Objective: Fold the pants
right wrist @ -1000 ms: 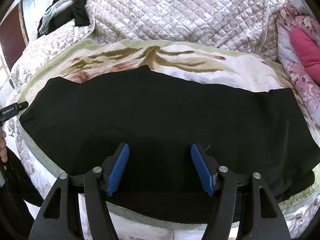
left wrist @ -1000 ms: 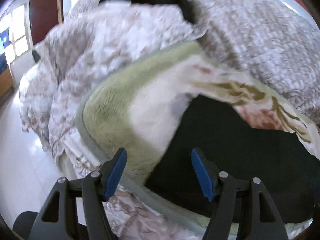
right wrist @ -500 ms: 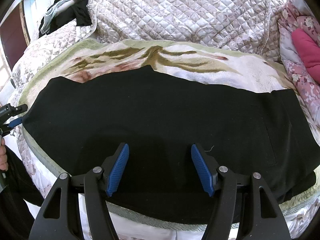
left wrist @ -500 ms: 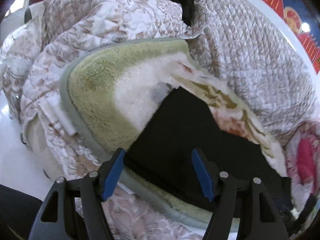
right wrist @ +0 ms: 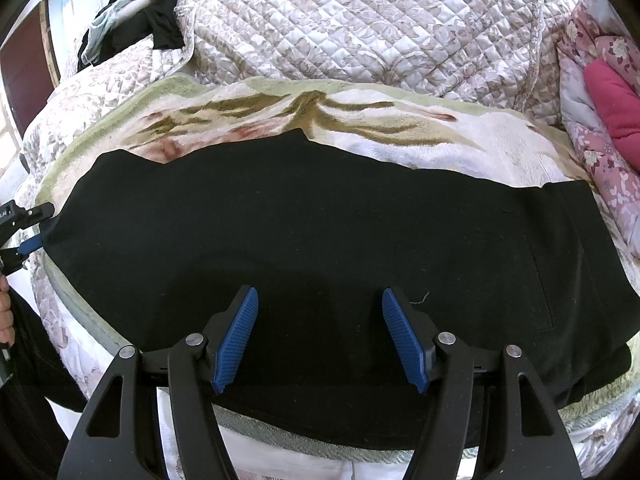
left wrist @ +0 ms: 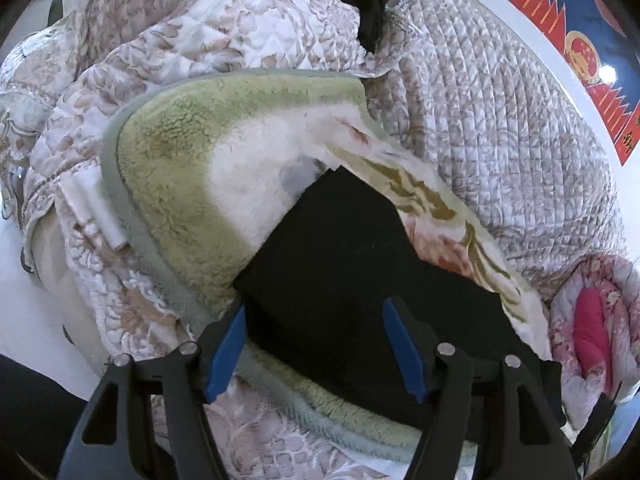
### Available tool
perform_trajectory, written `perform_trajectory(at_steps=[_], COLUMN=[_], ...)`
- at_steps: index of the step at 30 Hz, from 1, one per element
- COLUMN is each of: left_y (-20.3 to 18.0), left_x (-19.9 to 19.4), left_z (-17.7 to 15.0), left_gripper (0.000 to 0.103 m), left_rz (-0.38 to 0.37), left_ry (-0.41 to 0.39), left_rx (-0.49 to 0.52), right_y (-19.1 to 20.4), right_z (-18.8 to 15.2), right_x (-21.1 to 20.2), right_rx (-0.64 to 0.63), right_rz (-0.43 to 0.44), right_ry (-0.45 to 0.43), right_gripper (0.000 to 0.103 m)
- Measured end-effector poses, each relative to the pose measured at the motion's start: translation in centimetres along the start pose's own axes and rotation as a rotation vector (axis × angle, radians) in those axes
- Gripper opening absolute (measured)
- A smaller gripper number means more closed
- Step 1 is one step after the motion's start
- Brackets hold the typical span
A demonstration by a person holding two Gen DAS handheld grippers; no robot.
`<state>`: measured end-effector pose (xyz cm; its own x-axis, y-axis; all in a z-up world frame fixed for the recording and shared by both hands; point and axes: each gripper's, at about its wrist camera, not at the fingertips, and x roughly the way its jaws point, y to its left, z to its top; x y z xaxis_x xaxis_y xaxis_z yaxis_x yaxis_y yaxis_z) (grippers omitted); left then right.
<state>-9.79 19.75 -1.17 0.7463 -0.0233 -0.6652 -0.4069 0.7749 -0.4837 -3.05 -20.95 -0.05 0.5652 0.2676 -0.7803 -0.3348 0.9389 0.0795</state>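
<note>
— Where were the pants (right wrist: 320,232)?

— Spread flat on the fleece blanket (right wrist: 400,128) along the bed's near edge. My left claw (left wrist: 316,344) hung open at the leg-end corner, my right claw (right wrist: 320,336) open over the middle.

— Which step?

— Probably the first fold, though black cloth hides creases. Next, pinch that corner and carry it across.

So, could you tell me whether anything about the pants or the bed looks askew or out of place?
Little stands out. The black pants lie flat, lengthwise on the fleece blanket. Their far edge is stepped, with a raised corner near the middle, so the layers may not line up. A pale thread sits on the fabric. Dark clothes lie heaped behind.
</note>
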Motion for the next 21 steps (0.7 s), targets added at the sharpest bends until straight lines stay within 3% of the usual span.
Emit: perform_trajectory(at_steps=[3, 8, 10, 12, 15, 21], left_y=[-0.3, -0.8, -1.1, -1.4, -2.5, -8.2], left_x=[0.1, 1.2, 1.7, 1.8, 1.0, -0.2], left_z=[0.0, 0.4, 0.6, 0.8, 1.2, 2.2], left_gripper=[0.065, 0.048, 0.028, 0.016, 0.011, 0.010], left_rz=[-0.007, 0.060, 0.100, 0.112, 0.083, -0.071], left_ry=[0.002, 0.008, 0.011, 0.016, 0.006, -0.002], left_rx=[0.005, 0.029, 0.052, 0.066, 0.097, 0.217], right_y=[0.0, -0.1, -0.1, -0.1, -0.4, -1.2], right_z=[0.0, 0.0, 0.0, 0.1, 0.2, 0.5], right_x=[0.0, 0.0, 0.0, 0.0, -0.3, -0.8], right_rx=[-0.001, 0.000, 0.002, 0.008, 0.019, 0.061], right_rz=[0.000, 0.002, 0.003, 0.006, 0.008, 0.010], right_ry=[0.000, 0.000, 0.000, 0.000, -0.005, -0.022], right_gripper=[0.065, 0.065, 0.065, 0.065, 0.065, 0.065])
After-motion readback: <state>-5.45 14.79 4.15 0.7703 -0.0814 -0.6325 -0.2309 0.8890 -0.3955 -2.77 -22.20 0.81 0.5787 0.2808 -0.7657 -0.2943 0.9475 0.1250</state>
